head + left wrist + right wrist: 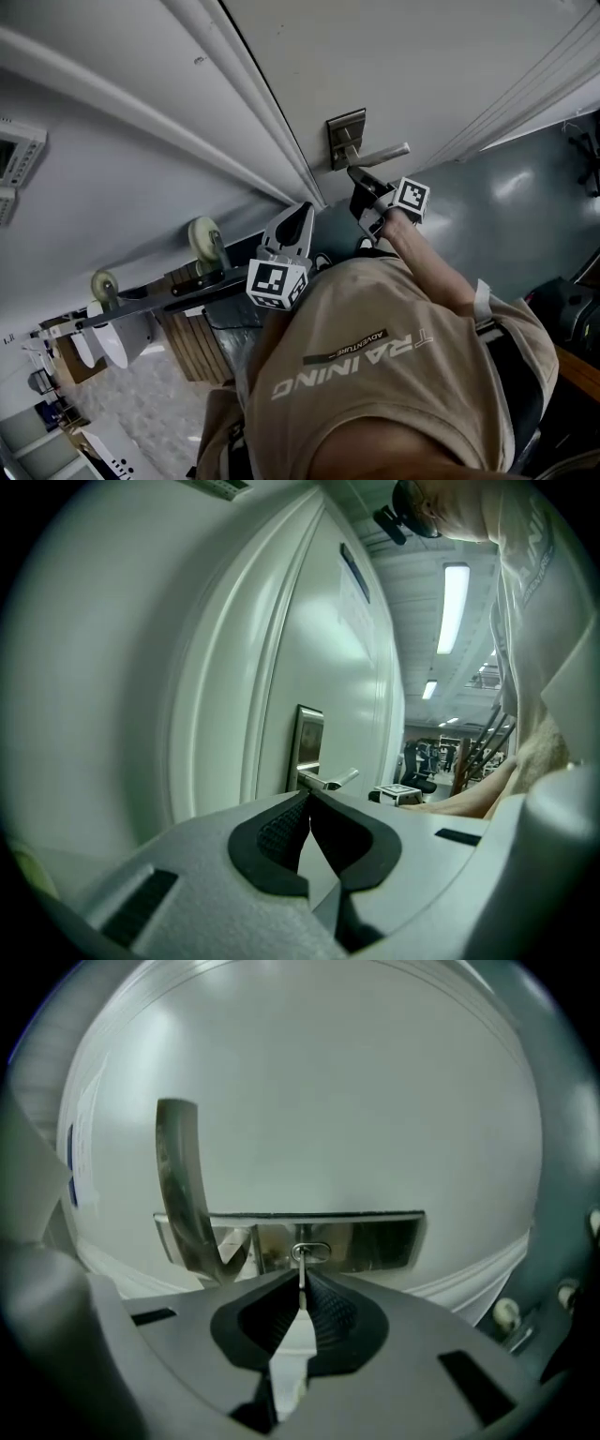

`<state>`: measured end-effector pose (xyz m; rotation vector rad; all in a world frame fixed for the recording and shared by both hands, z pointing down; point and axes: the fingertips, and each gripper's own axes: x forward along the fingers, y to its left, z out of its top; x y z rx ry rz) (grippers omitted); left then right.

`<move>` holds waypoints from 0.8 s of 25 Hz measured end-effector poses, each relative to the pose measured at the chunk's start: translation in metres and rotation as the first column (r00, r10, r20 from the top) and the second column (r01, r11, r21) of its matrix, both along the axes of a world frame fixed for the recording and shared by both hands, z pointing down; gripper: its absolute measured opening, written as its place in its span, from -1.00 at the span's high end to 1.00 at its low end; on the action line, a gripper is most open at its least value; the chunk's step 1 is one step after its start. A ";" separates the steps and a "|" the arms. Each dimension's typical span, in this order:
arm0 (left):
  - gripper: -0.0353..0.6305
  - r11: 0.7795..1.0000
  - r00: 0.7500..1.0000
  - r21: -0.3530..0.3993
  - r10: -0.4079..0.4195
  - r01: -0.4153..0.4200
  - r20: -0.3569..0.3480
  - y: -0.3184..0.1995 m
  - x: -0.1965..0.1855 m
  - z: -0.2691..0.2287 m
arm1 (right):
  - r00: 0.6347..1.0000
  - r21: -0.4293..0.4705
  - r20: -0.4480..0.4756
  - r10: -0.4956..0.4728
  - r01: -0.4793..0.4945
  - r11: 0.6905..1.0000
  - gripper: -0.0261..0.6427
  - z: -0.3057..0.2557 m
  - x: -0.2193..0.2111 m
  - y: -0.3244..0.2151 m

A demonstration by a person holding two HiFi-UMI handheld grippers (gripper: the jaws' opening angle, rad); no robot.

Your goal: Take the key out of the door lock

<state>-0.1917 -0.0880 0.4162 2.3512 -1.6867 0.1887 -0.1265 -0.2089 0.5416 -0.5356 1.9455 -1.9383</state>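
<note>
In the right gripper view a thin metal key sticks out of the keyhole in the steel lock plate on the white door. My right gripper is shut on the key, with its pads pressed on both sides. The lever handle stands to the key's left. From the head view, the right gripper is up against the lock plate, under the handle; the key is hidden there. My left gripper hangs back by the door frame, shut and holding nothing.
The door frame runs diagonally beside the lock, with a white wall to its left. A cart with wheels and wooden slats stands below left. Grey floor lies to the right of the door.
</note>
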 end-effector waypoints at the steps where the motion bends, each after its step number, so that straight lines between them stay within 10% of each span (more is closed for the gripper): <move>1: 0.87 1.000 1.000 0.003 -0.010 0.010 -0.005 0.001 0.000 0.000 | 1.000 -0.034 0.018 0.018 -0.018 0.999 0.87 0.000 0.002 0.001; 10: 0.87 1.000 1.000 0.017 -0.019 0.019 -0.011 0.000 0.004 0.003 | 0.989 0.123 -0.145 0.006 0.012 0.992 0.87 -0.005 0.006 0.001; 20: 0.87 1.000 0.999 0.022 -0.019 0.020 -0.026 0.006 -0.003 0.001 | 1.000 0.049 -0.025 0.015 -0.014 0.999 0.87 -0.002 0.020 0.021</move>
